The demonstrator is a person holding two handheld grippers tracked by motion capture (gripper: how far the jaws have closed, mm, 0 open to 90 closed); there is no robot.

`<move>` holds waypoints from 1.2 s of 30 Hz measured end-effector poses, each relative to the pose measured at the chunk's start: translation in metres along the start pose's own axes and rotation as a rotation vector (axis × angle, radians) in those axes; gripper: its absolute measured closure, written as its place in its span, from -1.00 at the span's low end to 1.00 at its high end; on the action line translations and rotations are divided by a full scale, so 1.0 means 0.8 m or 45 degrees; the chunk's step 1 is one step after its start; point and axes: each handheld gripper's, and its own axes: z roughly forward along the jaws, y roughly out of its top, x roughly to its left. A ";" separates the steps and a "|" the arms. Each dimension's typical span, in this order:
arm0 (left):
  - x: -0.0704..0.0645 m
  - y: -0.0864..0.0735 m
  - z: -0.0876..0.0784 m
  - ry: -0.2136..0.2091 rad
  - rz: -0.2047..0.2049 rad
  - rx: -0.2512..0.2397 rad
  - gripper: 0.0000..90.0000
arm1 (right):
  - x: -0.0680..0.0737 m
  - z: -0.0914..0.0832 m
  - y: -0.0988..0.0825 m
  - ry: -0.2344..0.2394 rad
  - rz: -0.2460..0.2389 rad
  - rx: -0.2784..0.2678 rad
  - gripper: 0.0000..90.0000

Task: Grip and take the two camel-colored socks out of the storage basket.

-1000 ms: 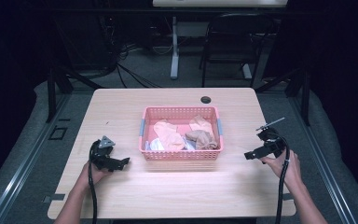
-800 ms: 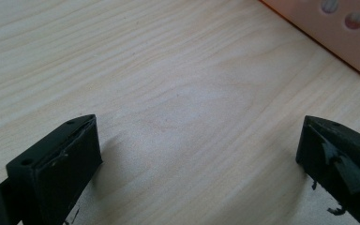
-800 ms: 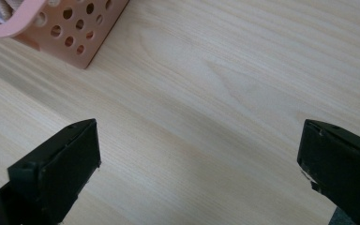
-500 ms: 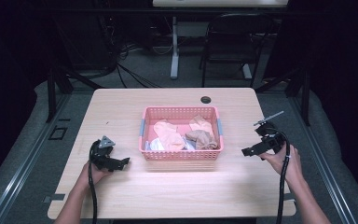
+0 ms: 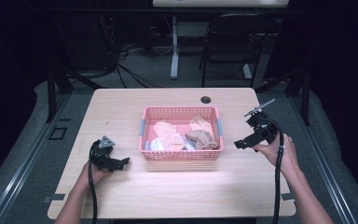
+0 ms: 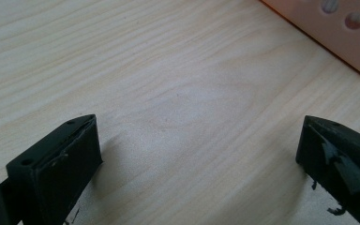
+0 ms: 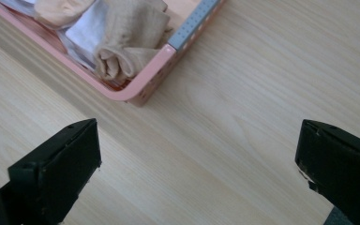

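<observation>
A pink plastic basket (image 5: 181, 112) sits mid-table with rolled socks in it: a peach pair (image 5: 168, 134), a tan pair (image 5: 204, 138) and a white piece (image 5: 156, 145). My left gripper (image 5: 123, 162) rests low on the wood left of the basket, open, nothing between its jaws. In the left gripper view the basket's corner (image 6: 337, 33) is at the top right. My right gripper (image 5: 238, 144) hovers right of the basket's front corner, open and empty. The right gripper view has the basket's rim (image 7: 143, 86) and the tan socks (image 7: 131, 44) at upper left.
The light wooden table (image 5: 182, 191) has a round cable hole (image 5: 205, 99) behind the basket. A chair (image 5: 226, 51) and a desk leg (image 5: 174, 51) stand beyond the far edge. Bare wood lies on both sides of the basket and in front of it.
My right gripper has drifted left and a little forward, closer to the basket's right side. The left gripper has stayed put.
</observation>
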 end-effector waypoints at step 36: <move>0.000 0.000 0.000 0.000 0.001 0.000 -1.00 | 0.081 0.075 0.087 0.201 -0.185 0.066 -0.61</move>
